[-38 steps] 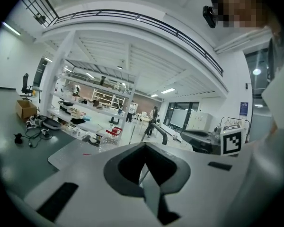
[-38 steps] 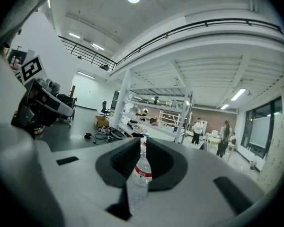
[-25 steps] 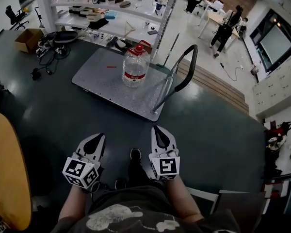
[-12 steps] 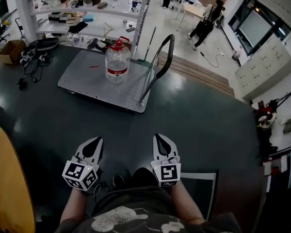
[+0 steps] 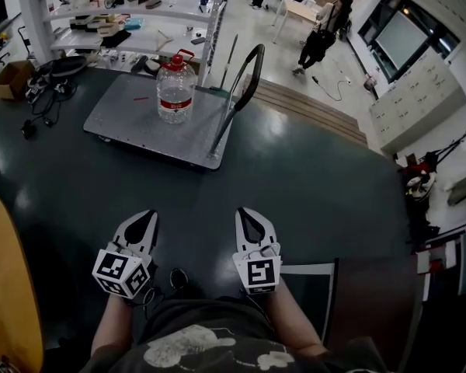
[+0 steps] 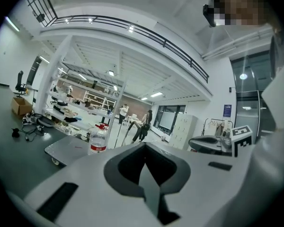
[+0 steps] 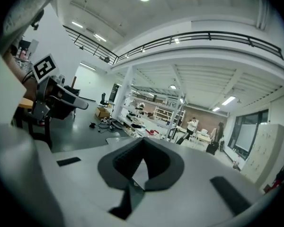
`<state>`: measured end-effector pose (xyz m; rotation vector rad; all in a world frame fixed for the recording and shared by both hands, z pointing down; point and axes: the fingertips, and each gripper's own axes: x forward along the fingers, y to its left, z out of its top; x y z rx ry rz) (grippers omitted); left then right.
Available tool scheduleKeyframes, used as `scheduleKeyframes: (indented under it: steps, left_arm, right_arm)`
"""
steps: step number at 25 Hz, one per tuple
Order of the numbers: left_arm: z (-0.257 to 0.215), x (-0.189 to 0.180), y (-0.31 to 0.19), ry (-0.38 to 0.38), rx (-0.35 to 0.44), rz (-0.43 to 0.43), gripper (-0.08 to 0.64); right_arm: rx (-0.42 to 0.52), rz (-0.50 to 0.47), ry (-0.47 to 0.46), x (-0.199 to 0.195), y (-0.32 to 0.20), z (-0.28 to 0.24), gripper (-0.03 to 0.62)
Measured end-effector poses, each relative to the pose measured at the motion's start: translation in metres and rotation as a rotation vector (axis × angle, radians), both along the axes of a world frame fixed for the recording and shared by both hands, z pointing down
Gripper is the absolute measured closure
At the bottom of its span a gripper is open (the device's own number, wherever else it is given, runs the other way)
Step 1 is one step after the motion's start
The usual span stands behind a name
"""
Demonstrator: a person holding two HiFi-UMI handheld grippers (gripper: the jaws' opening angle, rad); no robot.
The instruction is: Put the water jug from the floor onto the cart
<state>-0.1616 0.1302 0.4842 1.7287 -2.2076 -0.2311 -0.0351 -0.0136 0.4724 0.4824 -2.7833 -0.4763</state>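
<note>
The clear water jug [image 5: 175, 88] with a red cap and red label stands upright on the grey flat cart [image 5: 132, 123], near the black push handle [image 5: 241, 76]. Both grippers hang low in the head view, well back from the cart over the dark floor. My left gripper [image 5: 143, 217] is shut with nothing in it, and so is my right gripper [image 5: 245, 213]. In the left gripper view the jug [image 6: 98, 139] shows far off on the cart [image 6: 66, 148], beyond the shut jaws [image 6: 144, 146]. The right gripper view looks past its shut jaws [image 7: 143, 142]; I cannot make out the jug there.
A white shelving rack [image 5: 124, 14] full of small items stands behind the cart. Cables [image 5: 43, 84] and a cardboard box [image 5: 8, 78] lie at the left. A yellow round surface [image 5: 8, 286] is at the lower left. People [image 5: 320, 41] stand far back.
Both grippers and the view have drawn back from the cart, which now looks smaller and farther off. The jug stays upright on it. Both jaws stay shut.
</note>
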Motion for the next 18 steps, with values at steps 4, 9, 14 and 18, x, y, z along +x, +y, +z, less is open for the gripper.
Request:
scheduleKeyframes:
  steps: [4, 9, 14, 18]
  left_arm:
    - [-0.004, 0.036, 0.002, -0.005, -0.008, -0.033, 0.552]
    - [-0.009, 0.087, 0.006, -0.019, -0.016, -0.048, 0.552]
    - [-0.004, 0.144, 0.012, -0.029, -0.034, -0.039, 0.552]
    - [-0.002, 0.191, 0.011, -0.049, -0.049, -0.007, 0.552]
  right_arm:
    - [-0.030, -0.006, -0.008, 0.049, 0.001, 0.003, 0.603]
    - [-0.058, 0.009, -0.011, 0.116, -0.001, 0.007, 0.603]
    - [-0.098, 0.014, -0.004, 0.181, 0.010, 0.021, 0.603]
    - [-0.111, 0.025, 0.009, 0.231, 0.013, 0.032, 0.603]
